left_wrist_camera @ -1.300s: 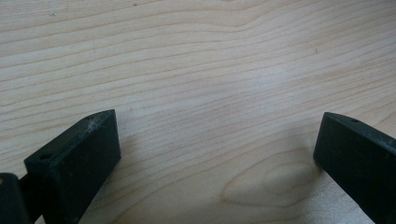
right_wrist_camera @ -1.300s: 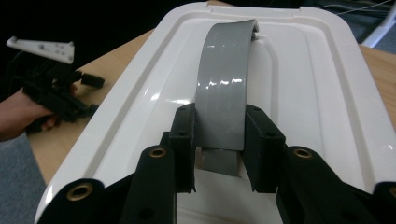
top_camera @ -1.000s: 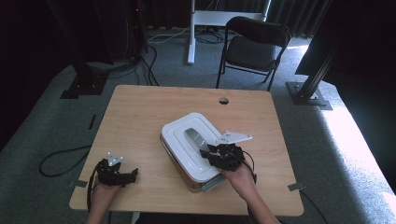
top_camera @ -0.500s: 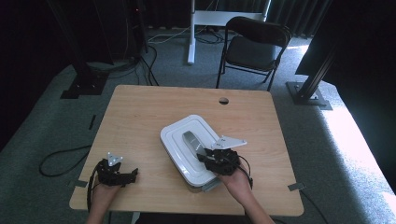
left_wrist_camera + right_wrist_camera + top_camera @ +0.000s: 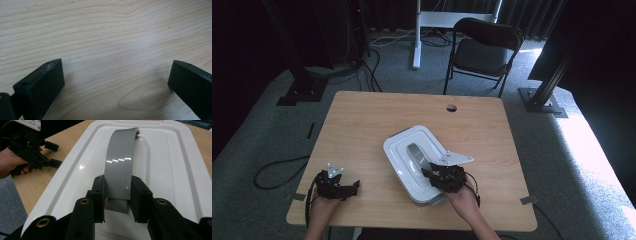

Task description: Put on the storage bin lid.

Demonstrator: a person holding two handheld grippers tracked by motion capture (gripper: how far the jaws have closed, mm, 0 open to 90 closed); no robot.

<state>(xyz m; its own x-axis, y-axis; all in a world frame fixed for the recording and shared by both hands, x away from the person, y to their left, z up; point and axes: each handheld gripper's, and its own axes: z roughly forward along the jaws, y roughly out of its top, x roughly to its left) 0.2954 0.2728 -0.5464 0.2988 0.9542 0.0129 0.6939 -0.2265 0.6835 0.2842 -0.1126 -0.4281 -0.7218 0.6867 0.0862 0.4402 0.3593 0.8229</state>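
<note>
From above, the right gripper [image 5: 435, 173] sat over the near end of a white box [image 5: 398, 148] on the table [image 5: 362, 120], while the left gripper [image 5: 353, 186] rested well off to its left. Along the left gripper's jaws, spread wide and holding nothing, lay bare wood. Along the right gripper [image 5: 117, 195], the jaws were clamped on either side of the box's grey handle [image 5: 120, 167].

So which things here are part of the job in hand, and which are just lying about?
In the job:
- white lidded box
- grey handle on its lid
- right gripper, shut on the handle

Lying about:
- left gripper, open, resting on the table
- folding chair behind the table
- cables on the floor
</note>
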